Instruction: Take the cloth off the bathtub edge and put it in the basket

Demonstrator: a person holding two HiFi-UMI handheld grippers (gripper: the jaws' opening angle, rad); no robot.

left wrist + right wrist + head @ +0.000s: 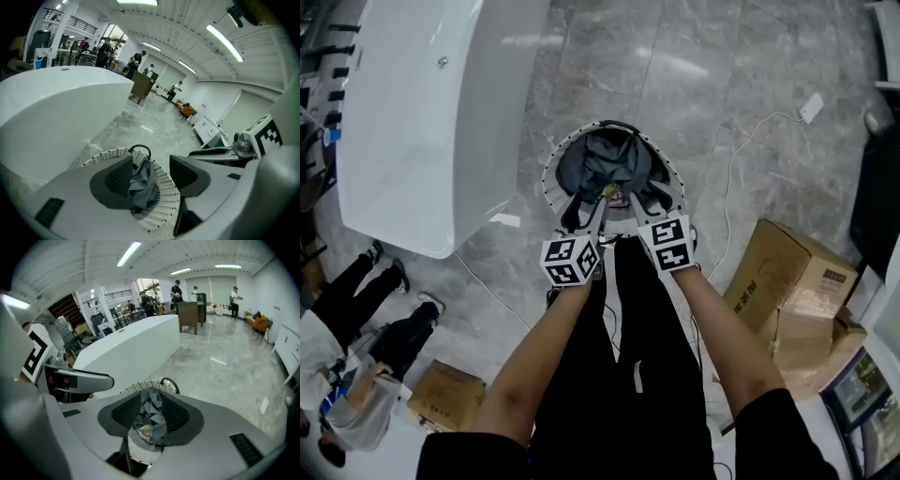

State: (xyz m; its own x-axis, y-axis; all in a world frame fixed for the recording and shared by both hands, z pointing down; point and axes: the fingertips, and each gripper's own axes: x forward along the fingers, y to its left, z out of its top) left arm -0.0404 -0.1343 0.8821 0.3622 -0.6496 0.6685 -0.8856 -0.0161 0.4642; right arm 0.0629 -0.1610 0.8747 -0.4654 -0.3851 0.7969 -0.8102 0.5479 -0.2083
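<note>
While your left tongs (586, 214) and right tongs (639, 208) hang side by side over the round basket (547, 180), the grey cloth (605, 159) lies bundled inside it. The basket stands on the marble floor (750, 84), near the white bathtub (422, 112). Your left tongs stand wide apart, the cloth visible below the gap, untouched. Your right tongs are apart too, more narrowly; the fabric showing between them seems to lie down in the basket, though the overlap makes that hard to judge.
</note>
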